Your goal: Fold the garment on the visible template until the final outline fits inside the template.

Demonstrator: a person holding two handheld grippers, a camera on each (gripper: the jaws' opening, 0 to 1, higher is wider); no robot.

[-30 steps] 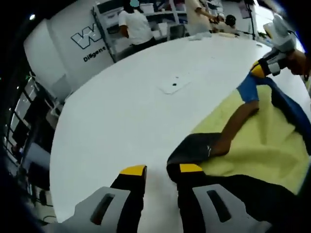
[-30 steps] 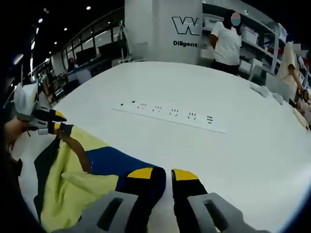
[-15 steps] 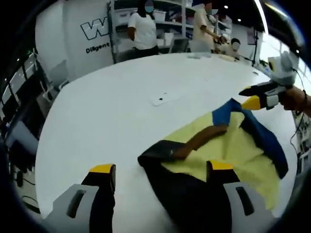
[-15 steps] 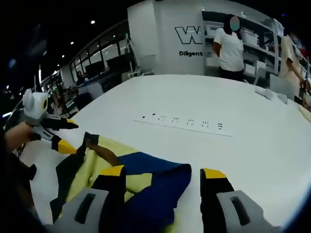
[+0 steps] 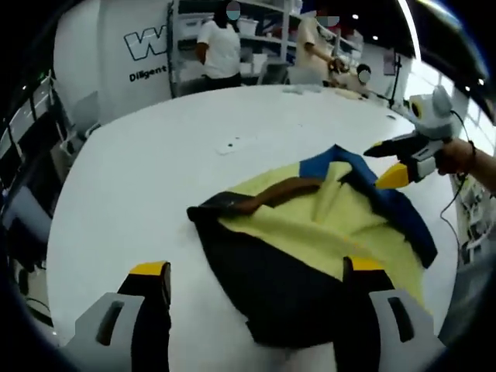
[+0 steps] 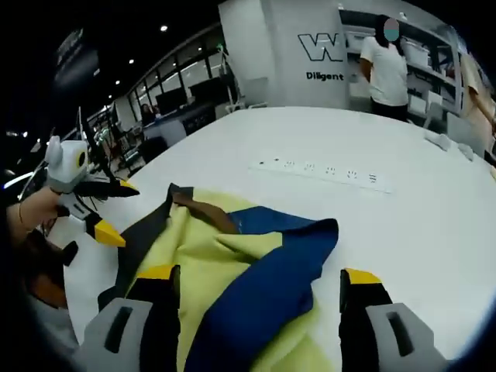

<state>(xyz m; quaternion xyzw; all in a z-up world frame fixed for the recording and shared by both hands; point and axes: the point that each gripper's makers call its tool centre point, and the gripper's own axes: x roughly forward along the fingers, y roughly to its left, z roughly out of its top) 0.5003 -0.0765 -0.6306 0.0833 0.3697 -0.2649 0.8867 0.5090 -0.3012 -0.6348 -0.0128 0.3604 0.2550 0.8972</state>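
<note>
- Left gripper view: my left gripper [image 5: 256, 271] hangs over the crumpled yellow, navy and royal-blue fabric garment [image 5: 310, 232], its yellow-tipped jaws spread wide and clamped on nothing.
- The garment lies loose on the large white worktop [image 5: 139, 186], a dark navy panel nearest my left jaws, pale yellow cloth in the middle, a brown band across the upper edge and a royal-blue strip along the far side.
- My right gripper [image 5: 395, 159] comes in from the right of this view, just above the blue edge, its jaws parted.
- Right gripper view: my right gripper [image 6: 260, 279] has its jaws wide apart over the garment [image 6: 232, 263], where a royal-blue flap folds across the yellow.
- My left gripper [image 6: 112, 209] sits at the garment's left edge, held by a hand [image 6: 35, 209].
- A long white power strip [image 6: 325, 172] lies on the worktop [image 6: 403, 225] beyond the garment.
- A person in a white shirt [image 6: 386, 70] stands by shelves in the background.
</note>
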